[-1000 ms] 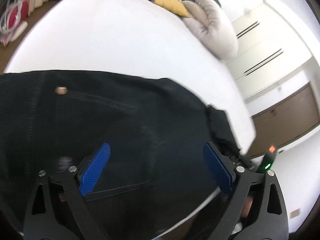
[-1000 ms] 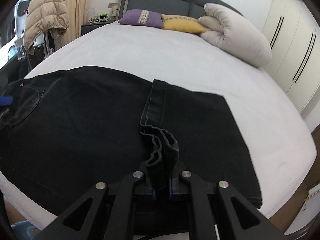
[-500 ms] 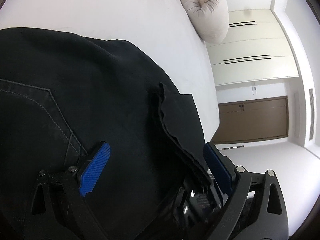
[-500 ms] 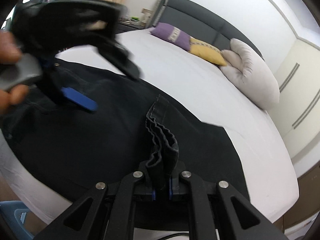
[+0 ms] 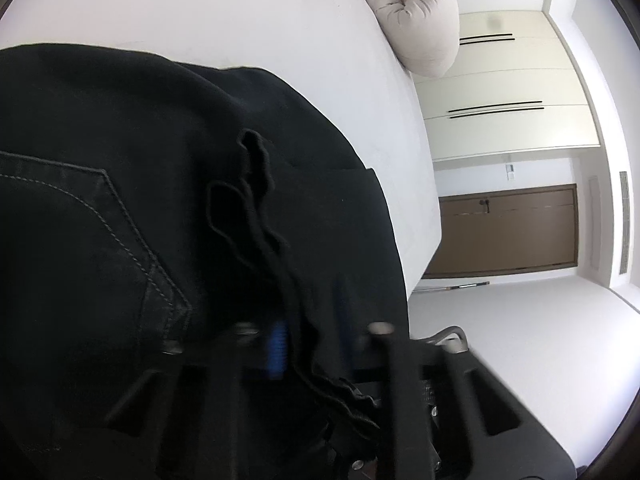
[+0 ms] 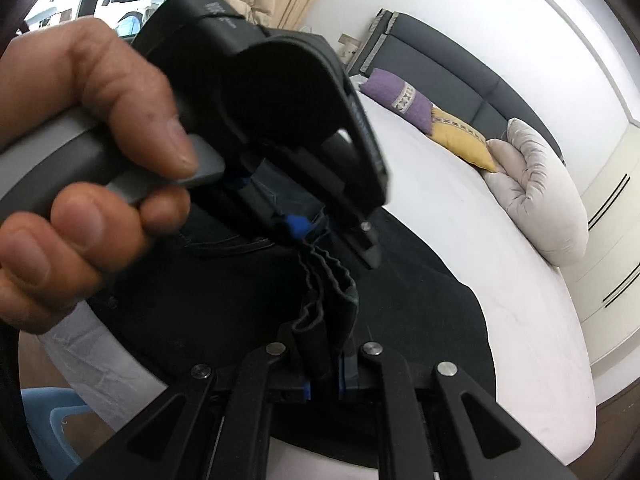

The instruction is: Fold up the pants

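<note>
My left hand (image 6: 86, 152) wraps the grey handle of my left tool (image 6: 316, 236), which reaches in over the black pants (image 5: 120, 220) lying spread on the white bed (image 5: 240, 12). Its blue-padded fingers (image 5: 277, 346) have come together around the bunched hem of the pants, though the left wrist view is blurred there and I cannot tell for sure that they are fully clamped on the cloth. On the pants, to the left of that hem, a stitched back pocket (image 5: 72, 220) faces up. The hem runs as a rumpled ridge from my left tool to my right tool (image 6: 325, 384), which is closed tight on the same folded edge, the cloth standing up in pleats between its fingers. The two tools sit near each other along this one hem, at the near edge of the bed. Beyond the pants, toward the dark headboard (image 6: 452, 68), lie a purple pillow (image 6: 400, 98), a yellow pillow (image 6: 460, 140) just beside it, and a rolled pale duvet (image 6: 536, 192) to the right. Right of the bed stand white wardrobe doors (image 5: 500, 88) and a brown door (image 5: 504, 232).
</note>
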### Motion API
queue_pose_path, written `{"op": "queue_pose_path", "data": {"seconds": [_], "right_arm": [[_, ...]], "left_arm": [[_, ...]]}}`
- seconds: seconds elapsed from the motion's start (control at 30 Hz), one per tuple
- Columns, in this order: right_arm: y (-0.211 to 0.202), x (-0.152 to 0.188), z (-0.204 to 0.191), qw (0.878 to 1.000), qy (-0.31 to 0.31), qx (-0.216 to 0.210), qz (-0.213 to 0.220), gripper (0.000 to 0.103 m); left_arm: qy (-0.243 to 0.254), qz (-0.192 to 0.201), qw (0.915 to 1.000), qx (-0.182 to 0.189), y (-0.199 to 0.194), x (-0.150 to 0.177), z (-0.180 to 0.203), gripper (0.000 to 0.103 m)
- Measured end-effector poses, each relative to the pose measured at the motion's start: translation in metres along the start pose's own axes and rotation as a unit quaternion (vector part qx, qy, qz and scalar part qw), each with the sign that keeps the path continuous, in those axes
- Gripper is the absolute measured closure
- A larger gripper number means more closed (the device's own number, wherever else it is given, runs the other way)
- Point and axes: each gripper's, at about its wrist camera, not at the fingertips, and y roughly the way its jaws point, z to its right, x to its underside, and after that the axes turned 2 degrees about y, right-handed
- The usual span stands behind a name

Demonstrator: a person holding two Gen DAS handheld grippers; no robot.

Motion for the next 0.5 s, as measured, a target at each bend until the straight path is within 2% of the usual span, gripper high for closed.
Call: {"op": "queue_pose_path", "data": {"seconds": [0.03,0.27,0.5], "right_arm": [[0.000,0.001,0.000,1.000,0.000,0.000,-0.001,0.093],[0.001,-0.007,-0.005,1.000,-0.013,0.003,-0.001,0.093],[0.003,-0.004,-0.024,0.999,-0.040,-0.007,-0.014,0.093]], "left_arm": [[0.001,0.001,1.0000,0.001,-0.002,0.000,-0.003,0.097],[0.038,-0.008,0.9990,-0.020,0.000,-0.008,0.007,0.097],[0.067,-0.016,0.9951,-0.070,0.003,-0.009,0.007,0.097]]}}
